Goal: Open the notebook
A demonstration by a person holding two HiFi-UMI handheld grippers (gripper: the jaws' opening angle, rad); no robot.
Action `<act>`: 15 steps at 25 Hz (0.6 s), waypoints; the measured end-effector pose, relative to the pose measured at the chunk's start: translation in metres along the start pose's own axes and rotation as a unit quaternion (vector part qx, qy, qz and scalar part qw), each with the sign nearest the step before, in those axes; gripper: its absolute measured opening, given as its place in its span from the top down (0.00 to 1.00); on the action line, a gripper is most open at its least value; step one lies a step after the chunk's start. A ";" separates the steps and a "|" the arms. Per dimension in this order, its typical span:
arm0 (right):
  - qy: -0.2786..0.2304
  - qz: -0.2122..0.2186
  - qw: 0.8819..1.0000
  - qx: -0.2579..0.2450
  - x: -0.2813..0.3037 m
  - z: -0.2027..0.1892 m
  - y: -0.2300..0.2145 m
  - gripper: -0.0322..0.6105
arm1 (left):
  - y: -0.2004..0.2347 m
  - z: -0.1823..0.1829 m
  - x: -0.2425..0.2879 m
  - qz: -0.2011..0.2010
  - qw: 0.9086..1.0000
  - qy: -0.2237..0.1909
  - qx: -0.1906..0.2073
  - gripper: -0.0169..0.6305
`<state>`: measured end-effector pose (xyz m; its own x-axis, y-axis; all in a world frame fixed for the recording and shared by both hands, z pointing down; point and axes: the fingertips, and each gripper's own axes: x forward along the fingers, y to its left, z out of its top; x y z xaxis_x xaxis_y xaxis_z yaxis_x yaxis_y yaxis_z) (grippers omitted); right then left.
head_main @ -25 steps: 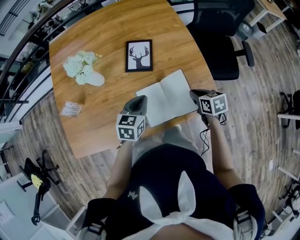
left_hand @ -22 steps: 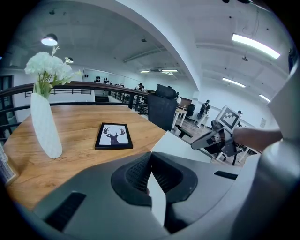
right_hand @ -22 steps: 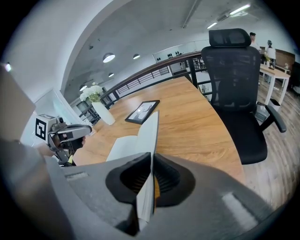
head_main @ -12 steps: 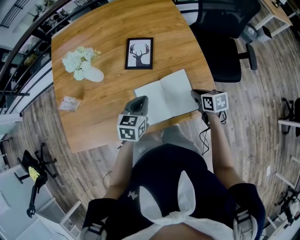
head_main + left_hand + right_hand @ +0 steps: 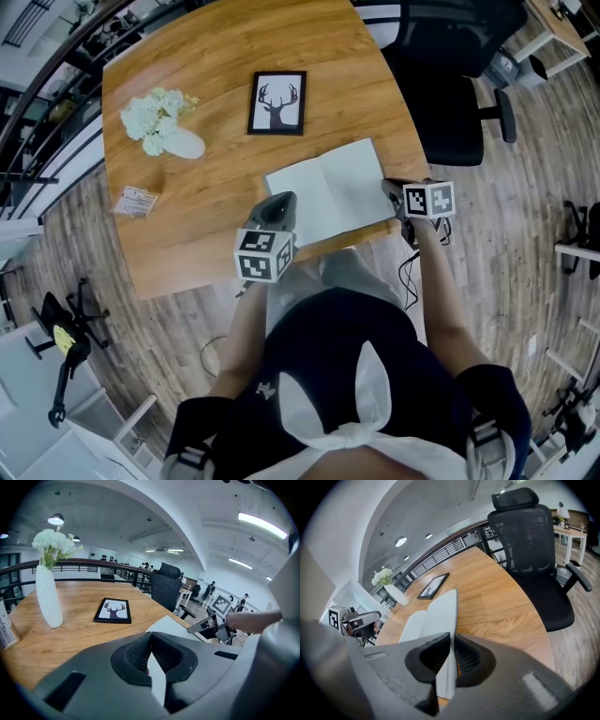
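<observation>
A white notebook [image 5: 328, 192] lies open on the wooden table [image 5: 216, 56], close to its near edge. At the notebook's left edge, my left gripper [image 5: 277, 202] is shut on the white page [image 5: 161, 686], which runs between its pads. My right gripper [image 5: 387, 188] holds the right edge, where the stack of pages [image 5: 446, 677] stands between its pads [image 5: 436, 660]. Its jaws have just been opening a little, but the pages are still pinched. The right gripper [image 5: 206, 624] also shows across the notebook [image 5: 166, 624] in the left gripper view.
A framed deer picture [image 5: 278, 103] lies beyond the notebook. A white vase of flowers [image 5: 161, 127] and a small card [image 5: 137, 201] sit at the left. A black office chair [image 5: 450, 84] stands off the table's right side. The table's near edge [image 5: 234, 281] is at my body.
My right gripper has sunk a little with the notebook's right edge, so that side lies lower. The left gripper has kept its place on the left edge.
</observation>
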<state>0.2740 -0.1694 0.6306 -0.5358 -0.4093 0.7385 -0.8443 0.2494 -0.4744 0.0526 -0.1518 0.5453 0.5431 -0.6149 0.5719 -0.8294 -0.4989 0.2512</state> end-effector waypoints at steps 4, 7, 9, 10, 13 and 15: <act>0.002 -0.002 1.000 0.006 0.005 -0.004 -0.008 0.90 | -0.003 -0.003 0.002 0.005 1.000 -0.001 -0.008 0.95; 0.008 -0.004 1.000 0.003 0.009 -0.005 -0.013 0.90 | -0.006 -0.006 0.005 0.011 1.000 -0.004 -0.017 0.95; 0.014 -0.007 1.000 -0.002 0.012 -0.008 -0.015 0.90 | -0.008 -0.009 0.005 0.014 1.000 -0.004 -0.022 0.95; 0.016 -0.008 1.000 -0.004 0.013 -0.010 -0.016 0.90 | -0.009 -0.012 0.005 0.016 1.000 -0.003 -0.025 0.95; 0.024 -0.009 1.000 -0.009 0.016 -0.013 -0.020 0.90 | -0.014 -0.018 0.006 0.021 0.999 -0.002 -0.033 0.95; 0.028 -0.011 0.999 -0.013 0.017 -0.014 -0.022 0.90 | -0.015 -0.020 0.006 0.025 0.999 -0.003 -0.037 0.95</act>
<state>0.2829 -0.1700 0.6604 -0.5159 -0.3646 0.7752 -0.8556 0.2635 -0.4456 0.0658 -0.1354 0.5609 0.5012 -0.6419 0.5803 -0.8629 -0.4206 0.2800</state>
